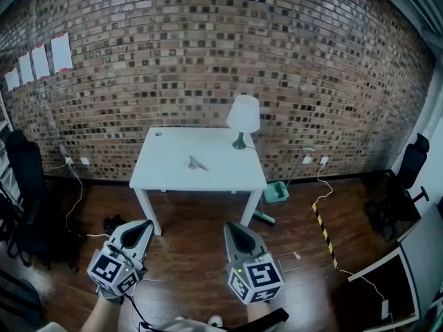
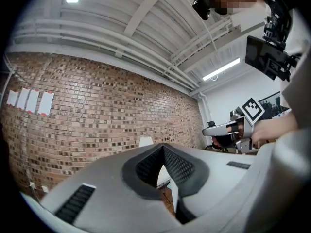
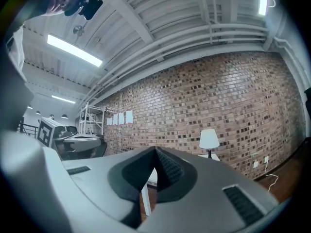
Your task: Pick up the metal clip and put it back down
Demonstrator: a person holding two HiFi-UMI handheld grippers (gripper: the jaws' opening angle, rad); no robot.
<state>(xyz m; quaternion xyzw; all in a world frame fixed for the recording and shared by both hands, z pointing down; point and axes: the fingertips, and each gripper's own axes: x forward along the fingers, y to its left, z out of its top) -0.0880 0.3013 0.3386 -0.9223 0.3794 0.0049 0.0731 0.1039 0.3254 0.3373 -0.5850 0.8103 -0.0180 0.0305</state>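
A metal clip (image 1: pixel 197 163) lies mid-top on a white table (image 1: pixel 166 177), a white lamp (image 1: pixel 243 115) at its 2 o'clock, while the left gripper (image 1: pixel 145 225) at 7 o'clock and the right gripper (image 1: pixel 232 228) at 5 o'clock, well apart from the table, have jaws closed on nothing.

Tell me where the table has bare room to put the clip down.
On the table, the left half, from the clip to the left edge, is bare, and so is the front strip. Only the back right corner is taken, by the lamp.
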